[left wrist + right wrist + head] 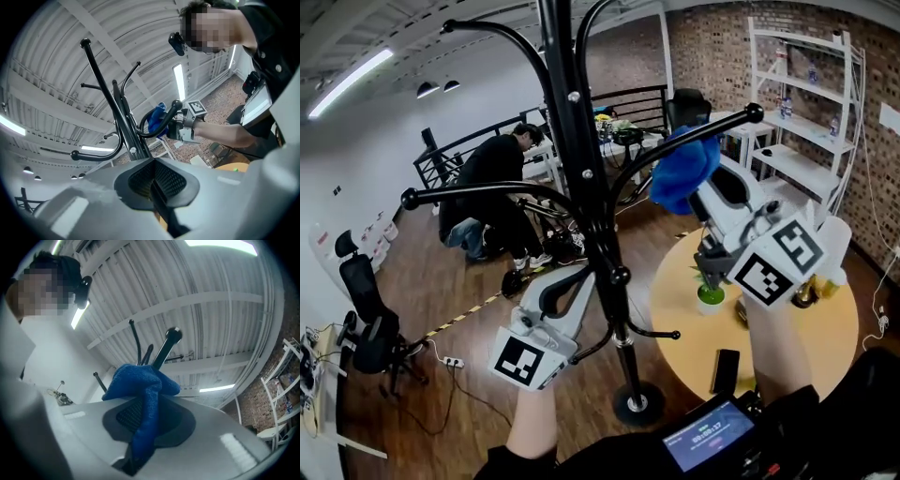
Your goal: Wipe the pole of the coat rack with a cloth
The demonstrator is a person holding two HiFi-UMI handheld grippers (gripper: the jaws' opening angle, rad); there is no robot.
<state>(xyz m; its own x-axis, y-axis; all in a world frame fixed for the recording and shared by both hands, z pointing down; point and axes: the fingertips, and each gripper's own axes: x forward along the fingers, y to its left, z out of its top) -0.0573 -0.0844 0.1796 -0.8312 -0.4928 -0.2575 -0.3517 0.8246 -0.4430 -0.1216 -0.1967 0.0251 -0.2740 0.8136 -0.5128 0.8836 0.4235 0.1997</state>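
Found L tongs (151, 161) clamped on pole (581, 178), low down. Noted R tongs (140, 404) pinched on blue cloth (140, 380), held high at a curved hook arm (675, 152), right of pole, clear of it. Judged task barely begun: no cloth-to-pole contact, full length left. Saw pole upright, long axis vert., base (636, 404) on floor beside round desk (769, 370).

Wood floor (469, 281) under coat rack base (637, 405); round yellow table (684, 328) with plant pot (710, 296), phone (725, 371).

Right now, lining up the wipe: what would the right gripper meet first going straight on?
Likely the coat rack's hook arm, just past the blue cloth in the right gripper; depth is unclear.
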